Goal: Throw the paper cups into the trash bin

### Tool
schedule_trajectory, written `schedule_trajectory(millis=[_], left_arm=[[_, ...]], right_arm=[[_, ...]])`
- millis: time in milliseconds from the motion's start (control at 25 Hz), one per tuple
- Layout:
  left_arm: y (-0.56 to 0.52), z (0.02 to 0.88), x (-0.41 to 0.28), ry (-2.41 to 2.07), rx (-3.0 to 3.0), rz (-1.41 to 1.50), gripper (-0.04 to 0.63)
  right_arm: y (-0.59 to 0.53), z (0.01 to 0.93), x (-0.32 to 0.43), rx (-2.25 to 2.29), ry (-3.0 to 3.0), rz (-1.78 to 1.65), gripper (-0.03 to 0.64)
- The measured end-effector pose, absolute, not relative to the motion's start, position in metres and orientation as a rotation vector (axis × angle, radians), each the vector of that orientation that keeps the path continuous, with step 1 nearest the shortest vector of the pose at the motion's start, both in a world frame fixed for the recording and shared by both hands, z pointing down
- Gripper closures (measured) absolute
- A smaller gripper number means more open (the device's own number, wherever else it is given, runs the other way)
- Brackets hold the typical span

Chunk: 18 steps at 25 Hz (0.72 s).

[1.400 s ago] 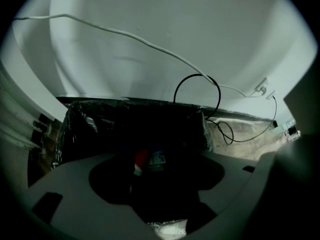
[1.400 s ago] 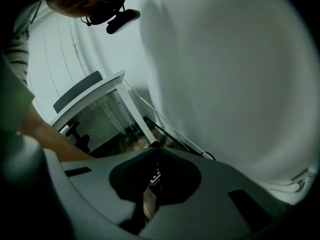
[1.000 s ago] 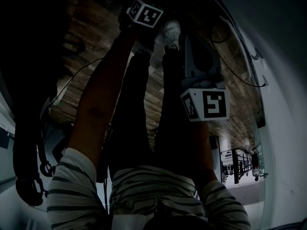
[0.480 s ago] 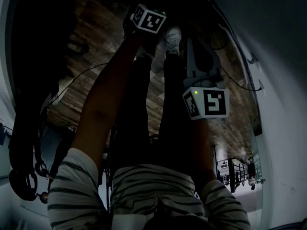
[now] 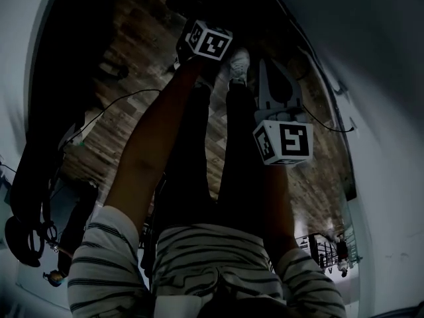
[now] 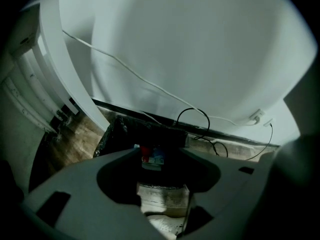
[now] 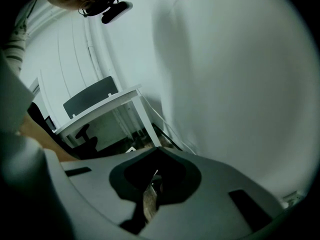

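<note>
Hovering near the trash bin, the left gripper has its jaws apart and empty; they have just been closing. The right gripper is clenched on nothing. Inside the bin's crinkled black liner lies what looks like a red-and-blue paper cup. Beside the bin is a wooden plank floor. Behind the bin stands a smooth white wall with a looped black cable.

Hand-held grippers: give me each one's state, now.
Left hand-held gripper: open, jaws have just been closing, nothing between them.
Right hand-held gripper: shut, holding nothing.
</note>
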State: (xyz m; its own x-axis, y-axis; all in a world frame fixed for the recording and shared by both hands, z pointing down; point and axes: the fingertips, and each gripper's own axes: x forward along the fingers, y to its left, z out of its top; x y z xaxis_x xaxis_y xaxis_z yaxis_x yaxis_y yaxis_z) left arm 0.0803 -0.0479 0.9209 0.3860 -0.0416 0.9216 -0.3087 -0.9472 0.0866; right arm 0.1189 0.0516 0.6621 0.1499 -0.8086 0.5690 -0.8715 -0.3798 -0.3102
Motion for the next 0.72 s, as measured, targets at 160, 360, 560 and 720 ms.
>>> schedule_trajectory(millis=[160,360,560,720], left_arm=[[-0.049,0.902,0.076,-0.349,2.398,1.542,0.371],[-0.050,0.877,0.072,-0.395,2.405,1.491,0.385],[-0.052,0.853,0.070,-0.431,2.402,1.444,0.399],[-0.053,0.832,0.070,-0.467,2.399,1.390,0.407]], right_arm=[[0.049,0.651,0.115,2.299,-1.710,1.040,0.606],[0.048,0.636,0.112,2.281,-1.739,1.009,0.606],[0.047,0.623,0.111,2.262,-1.762,0.982,0.606],[0.047,0.612,0.109,2.245,-1.776,0.963,0.606]])
